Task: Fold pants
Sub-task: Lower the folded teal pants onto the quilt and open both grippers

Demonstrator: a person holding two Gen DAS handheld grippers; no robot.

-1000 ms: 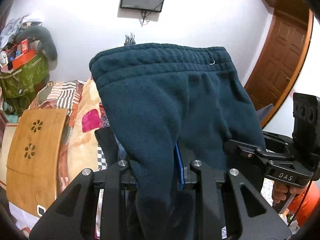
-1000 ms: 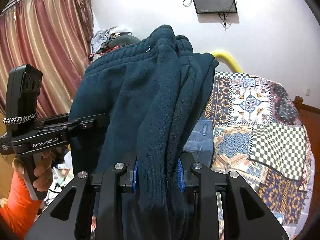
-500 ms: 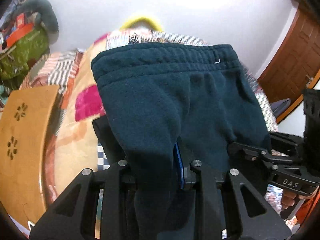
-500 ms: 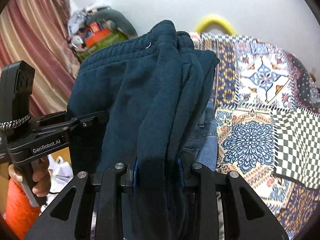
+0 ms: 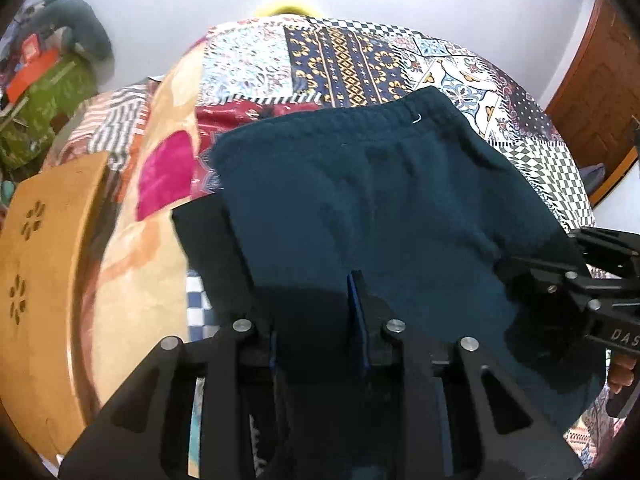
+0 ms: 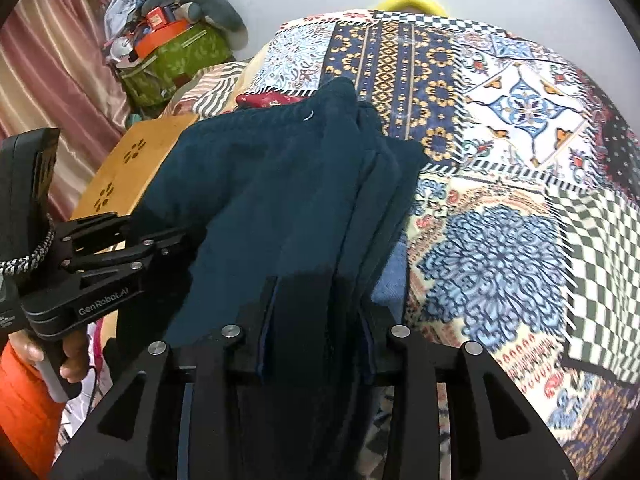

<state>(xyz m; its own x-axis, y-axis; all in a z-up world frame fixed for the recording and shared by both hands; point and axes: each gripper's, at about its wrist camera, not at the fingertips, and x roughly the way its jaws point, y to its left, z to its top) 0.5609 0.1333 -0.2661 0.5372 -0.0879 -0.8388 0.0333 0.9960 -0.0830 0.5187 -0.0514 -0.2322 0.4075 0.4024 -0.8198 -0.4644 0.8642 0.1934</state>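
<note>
Lowering dark teal fleece pants (image 5: 360, 208) onto patchwork bed (image 5: 400, 60); left hand-held gripper (image 5: 316, 320), right hand-held gripper (image 6: 316, 320) clenching fabric, right's jaws just easing apart; risking slipping, bunching.

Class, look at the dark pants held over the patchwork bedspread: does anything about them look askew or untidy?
Yes. In the right wrist view the pants bunch into uneven ridges along their right edge, so the layers are misaligned. A small white thread sticks out at the waistband.
</note>
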